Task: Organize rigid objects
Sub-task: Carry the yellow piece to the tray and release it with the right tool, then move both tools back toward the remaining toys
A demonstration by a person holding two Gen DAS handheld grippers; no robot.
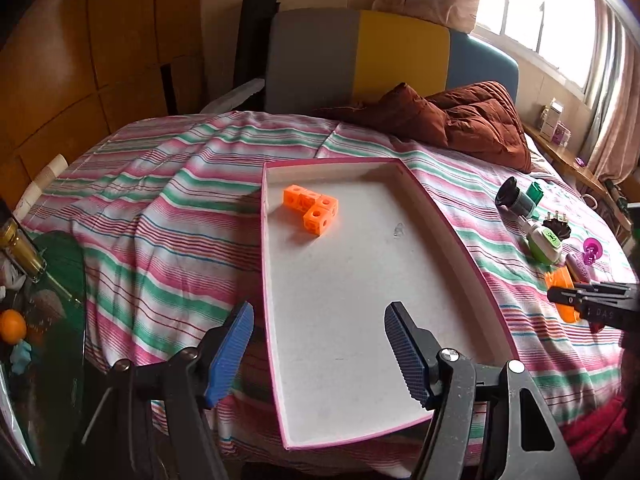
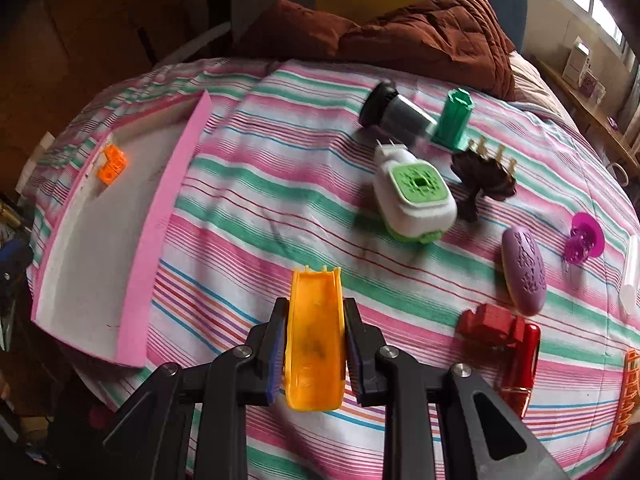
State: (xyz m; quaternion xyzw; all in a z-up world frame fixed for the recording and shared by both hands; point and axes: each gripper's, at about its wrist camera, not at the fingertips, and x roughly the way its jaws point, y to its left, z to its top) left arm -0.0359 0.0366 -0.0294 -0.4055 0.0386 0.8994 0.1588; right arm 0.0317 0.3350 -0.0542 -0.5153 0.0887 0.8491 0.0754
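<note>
The orange-yellow plastic scoop-shaped piece [image 2: 316,340] sits clamped between the two blue-padded fingers [image 2: 276,354] of the right tool [image 2: 315,350], whose jaws press against its long sides so that its open end points forward over the striped bedsheet [image 2: 280,200]; it appears lifted clear of the sheet, though the view does not settle that. The left tool [image 1: 320,344] hangs spread wide with nothing between its blue fingers [image 1: 232,348], poised above the near end of the pink-rimmed tray [image 1: 448,232], which lies on the bed. Inside the tray, near its far left corner, rests a cluster of orange linking cubes [image 1: 311,209]; the same cubes [image 2: 113,164] show in the right wrist view, with the tray's pink wall [image 2: 168,232] to the left of the held piece. Farther out on the sheet, to the right of the tray, lie a black-capped grey cylinder [image 2: 394,114] touching a green upright block [image 2: 454,120], a white and green plug-in device [image 2: 414,196], a dark brown comb-like item [image 2: 486,178] just beside it, a purple oval case [image 2: 524,270], a magenta spinning-top-like toy [image 2: 584,240], and a red toy [image 2: 504,334] near the right tool. A rust-brown quilt [image 2: 420,36] is bunched at the head of the bed.
</note>
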